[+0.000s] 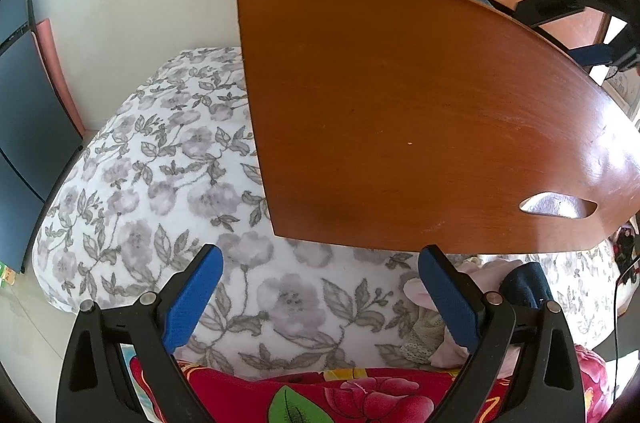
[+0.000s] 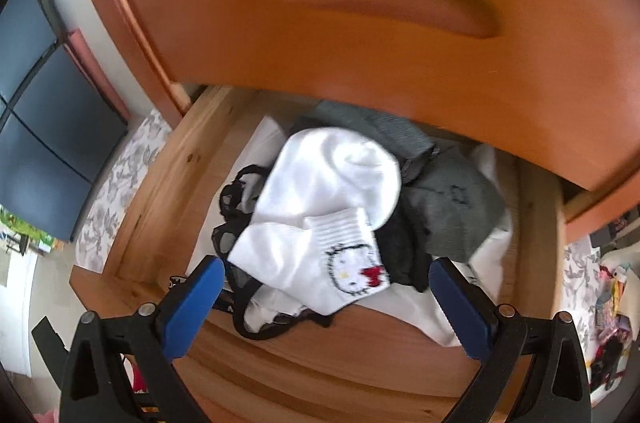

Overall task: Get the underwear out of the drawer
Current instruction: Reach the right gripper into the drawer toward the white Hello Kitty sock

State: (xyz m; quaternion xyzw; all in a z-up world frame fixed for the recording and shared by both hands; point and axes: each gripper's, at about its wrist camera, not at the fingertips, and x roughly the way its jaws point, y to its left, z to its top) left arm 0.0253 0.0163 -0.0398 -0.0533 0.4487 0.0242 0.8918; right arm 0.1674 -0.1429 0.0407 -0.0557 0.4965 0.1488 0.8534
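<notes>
Blue-padded fingers (image 2: 460, 307) of the right gripper (image 2: 325, 303) stand wide apart and hold nothing, hovering just above the open drawer (image 2: 160, 191). Inside the drawer, directly ahead of the fingers, lies a white sock (image 2: 320, 223) with a cartoon cat face on its cuff. Black lace underwear (image 2: 240, 191) lies under the sock and pokes out on its left side, with one black strap trailing over the drawer's front edge. Grey clothes (image 2: 448, 207) lie behind the sock, toward the back of the drawer. A closed drawer front with a curved handle (image 2: 384, 3) hangs above.

The left gripper (image 1: 320, 297) also stands wide open and empty, outside the drawer, over a bed with a grey flowered cover (image 1: 160, 183), below the drawer's wooden front (image 1: 400, 111).
</notes>
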